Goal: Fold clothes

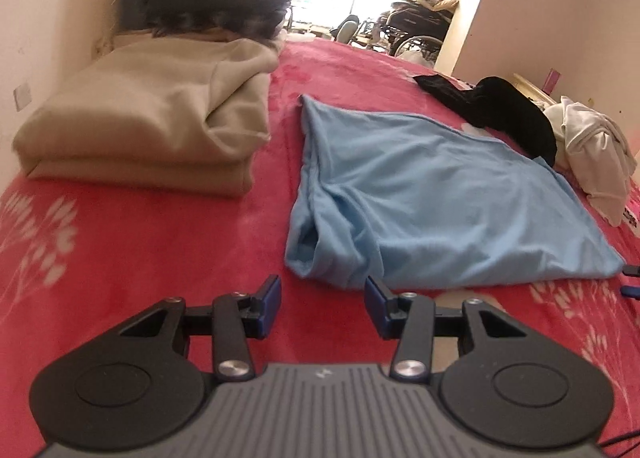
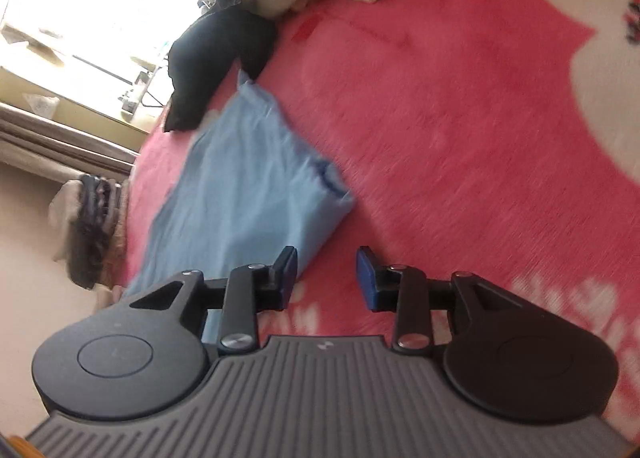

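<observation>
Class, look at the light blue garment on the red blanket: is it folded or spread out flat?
Partly folded. The light blue garment lies doubled into a rough rectangle, its near-left edge rolled over in layers, on the red blanket; neither gripper holds it.

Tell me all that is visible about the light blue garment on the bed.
The light blue garment is thin, soft, jersey-like cloth, partly folded and lying flat with wrinkles on the red blanket. Its near left corner shows an open, rolled hem. A black garment touches its far edge. Neither gripper holds it.
</observation>
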Demonstrator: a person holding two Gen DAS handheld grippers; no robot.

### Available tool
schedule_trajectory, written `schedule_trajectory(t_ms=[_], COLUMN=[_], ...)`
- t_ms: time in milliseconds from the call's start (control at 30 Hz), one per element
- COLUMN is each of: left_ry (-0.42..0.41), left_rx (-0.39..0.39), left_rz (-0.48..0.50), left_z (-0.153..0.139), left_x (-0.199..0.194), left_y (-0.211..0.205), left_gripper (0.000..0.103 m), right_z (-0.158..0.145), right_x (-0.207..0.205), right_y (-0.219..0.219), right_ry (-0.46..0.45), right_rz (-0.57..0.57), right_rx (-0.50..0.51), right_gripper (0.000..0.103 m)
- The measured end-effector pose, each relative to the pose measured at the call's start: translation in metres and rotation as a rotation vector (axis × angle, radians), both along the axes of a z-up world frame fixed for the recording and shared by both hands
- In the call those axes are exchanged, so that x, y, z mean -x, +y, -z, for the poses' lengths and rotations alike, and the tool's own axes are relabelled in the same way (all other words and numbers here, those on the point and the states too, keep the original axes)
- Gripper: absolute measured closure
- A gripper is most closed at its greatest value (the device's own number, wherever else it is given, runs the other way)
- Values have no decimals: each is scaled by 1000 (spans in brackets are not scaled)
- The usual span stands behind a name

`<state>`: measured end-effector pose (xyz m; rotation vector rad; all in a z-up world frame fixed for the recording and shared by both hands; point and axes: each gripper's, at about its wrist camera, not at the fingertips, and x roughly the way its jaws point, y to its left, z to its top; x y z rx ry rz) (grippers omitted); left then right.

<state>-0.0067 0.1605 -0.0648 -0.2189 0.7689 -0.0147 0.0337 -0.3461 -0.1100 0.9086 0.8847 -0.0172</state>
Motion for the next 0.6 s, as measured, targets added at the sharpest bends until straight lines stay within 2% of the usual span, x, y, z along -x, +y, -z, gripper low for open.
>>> schedule_trajectory(t_ms=[67,167,267,300,400,600], left_ry=[-25,-53,-55,-52,-59,-44], left_rx=[-24,-77,-110,-113,-88,10], left_rz=[22,77,119,122,121,131], left_z=[-2,-2,1,3,2,2], left_x=[-4,-6,-7,-7,-6,-8], left_y=[-5,-14,-18,-16,-7,15], left_gripper=[56,60,72,79,85,85], right_z=[-2,-12,-13,-11,-7,-6], right_x=[1,-6,-8,-14,-29,-37], right_y=[-4,0,-10,-9,-7,-8], right_ry=[-22,-68,-91,-96,-119,-112], right_rz=[0,-43,-68,-77,-129,-183], right_rx=[1,133,188,189,212,221], right_gripper=[71,71,71,71,71,74])
